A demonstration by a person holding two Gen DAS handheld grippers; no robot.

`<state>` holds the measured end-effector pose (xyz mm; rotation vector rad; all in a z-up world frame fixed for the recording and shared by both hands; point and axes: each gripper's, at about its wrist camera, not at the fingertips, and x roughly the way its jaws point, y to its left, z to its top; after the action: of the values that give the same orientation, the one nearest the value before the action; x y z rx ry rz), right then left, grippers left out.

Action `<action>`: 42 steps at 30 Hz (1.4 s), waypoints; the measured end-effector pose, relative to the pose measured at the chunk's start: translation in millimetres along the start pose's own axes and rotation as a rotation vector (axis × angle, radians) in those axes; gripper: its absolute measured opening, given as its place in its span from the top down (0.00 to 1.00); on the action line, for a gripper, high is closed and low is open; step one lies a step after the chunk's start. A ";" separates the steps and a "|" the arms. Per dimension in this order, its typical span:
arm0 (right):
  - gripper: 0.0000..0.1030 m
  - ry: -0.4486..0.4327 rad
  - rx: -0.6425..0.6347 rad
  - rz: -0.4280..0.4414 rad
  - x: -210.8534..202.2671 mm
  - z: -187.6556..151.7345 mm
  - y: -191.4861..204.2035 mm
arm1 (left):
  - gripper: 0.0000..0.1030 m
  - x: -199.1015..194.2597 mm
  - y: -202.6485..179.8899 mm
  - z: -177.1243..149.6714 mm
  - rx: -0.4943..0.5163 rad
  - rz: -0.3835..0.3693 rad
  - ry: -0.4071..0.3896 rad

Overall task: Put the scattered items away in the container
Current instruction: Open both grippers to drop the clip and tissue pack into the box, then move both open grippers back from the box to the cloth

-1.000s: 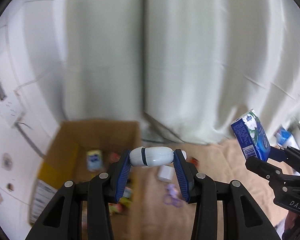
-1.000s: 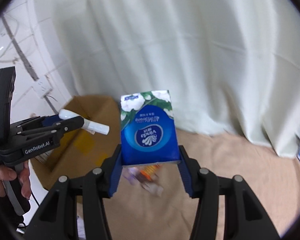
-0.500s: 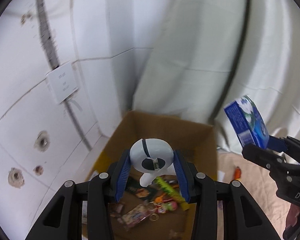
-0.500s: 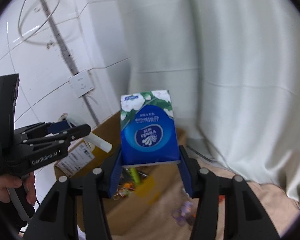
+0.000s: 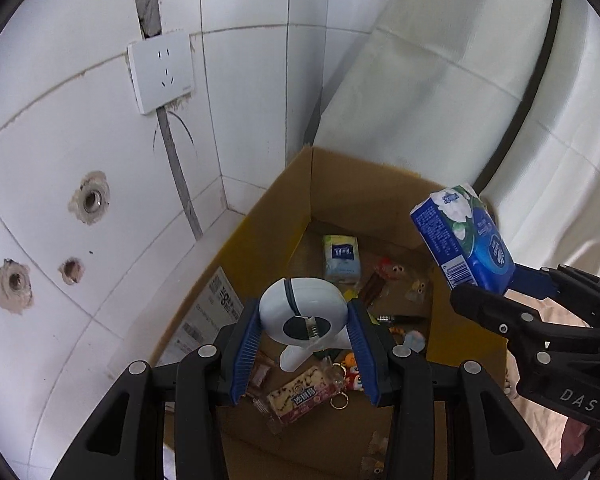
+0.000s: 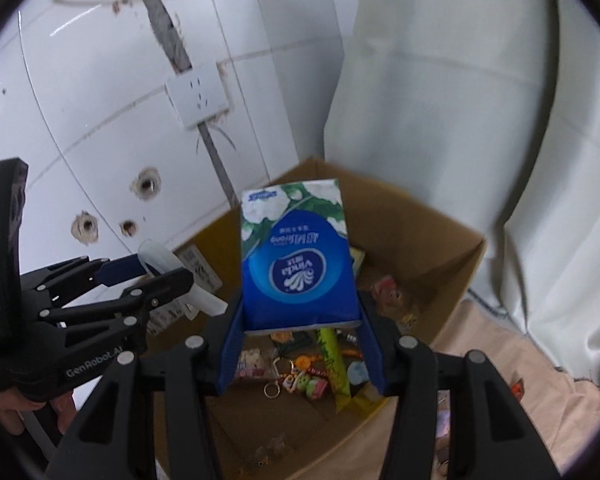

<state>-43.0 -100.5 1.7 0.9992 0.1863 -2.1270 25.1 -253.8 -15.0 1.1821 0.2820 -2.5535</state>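
Two items held over the box, drop pending

The left gripper [image 5: 304,344] clamps a white bottle [image 5: 302,317] at frame centre; the right gripper [image 6: 300,344] grips a blue tissue pack [image 6: 298,256]. The box [image 5: 352,176] already holds snacks and keyrings; a few bits lie on the cloth [image 6: 512,356], lower right.

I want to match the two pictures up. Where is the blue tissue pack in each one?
Left wrist view: the blue tissue pack is at the right, held in the right gripper, above the cardboard box.
Right wrist view: the pack fills the centre, clamped between blue fingers, with the box behind it.
Shared landmark: the white wall socket above the box.
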 end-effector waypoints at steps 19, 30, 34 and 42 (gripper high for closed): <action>0.00 -0.001 -0.082 -0.124 7.1 -7.9 -3.5 | 0.03 16.3 0.9 -0.9 -0.040 0.038 0.031; 0.00 -0.064 -0.086 -0.217 -15.8 -7.6 -26.9 | 0.02 10.1 -20.0 1.9 0.003 0.029 0.034; 0.00 -0.084 -0.060 -0.214 -28.6 -8.3 -37.2 | 0.02 1.2 -34.0 9.1 0.021 0.015 0.023; 0.00 -0.174 0.012 -0.269 -83.0 -10.3 -80.4 | 0.02 -30.7 -98.2 34.9 0.112 -0.075 -0.052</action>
<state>-59.3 8.1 39.2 0.8270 0.2327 -2.4495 -16.1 -166.8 35.4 1.1622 0.1769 -2.6916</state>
